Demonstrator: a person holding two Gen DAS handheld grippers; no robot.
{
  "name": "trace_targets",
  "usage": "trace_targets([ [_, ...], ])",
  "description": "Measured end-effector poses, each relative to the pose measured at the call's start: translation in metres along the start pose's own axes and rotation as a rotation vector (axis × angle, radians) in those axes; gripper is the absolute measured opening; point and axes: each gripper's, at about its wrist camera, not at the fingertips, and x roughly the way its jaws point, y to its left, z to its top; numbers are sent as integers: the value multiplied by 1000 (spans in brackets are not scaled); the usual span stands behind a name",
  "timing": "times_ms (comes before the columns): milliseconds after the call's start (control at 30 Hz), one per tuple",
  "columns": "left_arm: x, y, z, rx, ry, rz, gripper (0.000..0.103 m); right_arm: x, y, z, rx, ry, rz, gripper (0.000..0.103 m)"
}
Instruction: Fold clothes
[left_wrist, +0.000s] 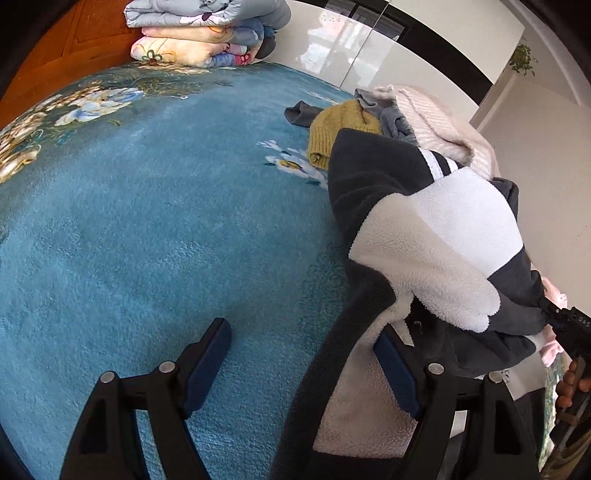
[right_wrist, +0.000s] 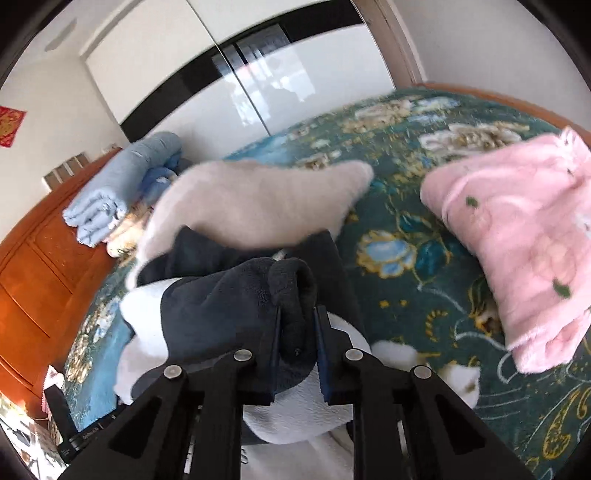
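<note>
One fleece jacket (left_wrist: 436, 236), dark navy with white panels, lies bunched at the bed's edge, and a dark fold of it is pinched between the narrow jaws of the right gripper (right_wrist: 297, 332), which tilts down over the heap. Left gripper (left_wrist: 306, 365) also angles downward with its jaws spread wide and nothing pressed; one finger (left_wrist: 207, 362) hovers over bare blanket, the other finger (left_wrist: 397, 373) sits over the jacket's white lining, so the hem runs between them. Fingers of a hand (left_wrist: 570, 384) show at the right margin of the left view. Under everything spreads a blue floral blanket (left_wrist: 147, 221). Just beyond the jacket sit a mustard knit (left_wrist: 340, 129), a grey garment (left_wrist: 384, 110) and a pale pink sweater (left_wrist: 443, 122); a pink plush piece (right_wrist: 517, 251) lies well apart to the right. Folded quilts (left_wrist: 199, 33) are stacked by the wooden headboard (right_wrist: 33, 266), with glossy white wardrobe doors (right_wrist: 221, 85) behind.
</note>
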Motion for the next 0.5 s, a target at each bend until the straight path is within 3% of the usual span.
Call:
trace_targets([
  [100, -9, 1, -4, -5, 8, -68, 82, 14, 0, -8, -19, 36, -18, 21],
  [167, -17, 4, -8, -20, 30, -129, 82, 4, -7, -8, 25, 35, 68, 21],
  [267, -30, 6, -19, -28, 91, -215, 82, -30, -19, -14, 36, 21, 150, 37],
  [400, -49, 6, -38, 4, 112, -204, 82, -73, -44, -45, 55, 68, 191, 46],
  [500, -62, 18, -58, -21, 125, -226, 82, -93, -74, -78, 107, 135, 206, 47],
])
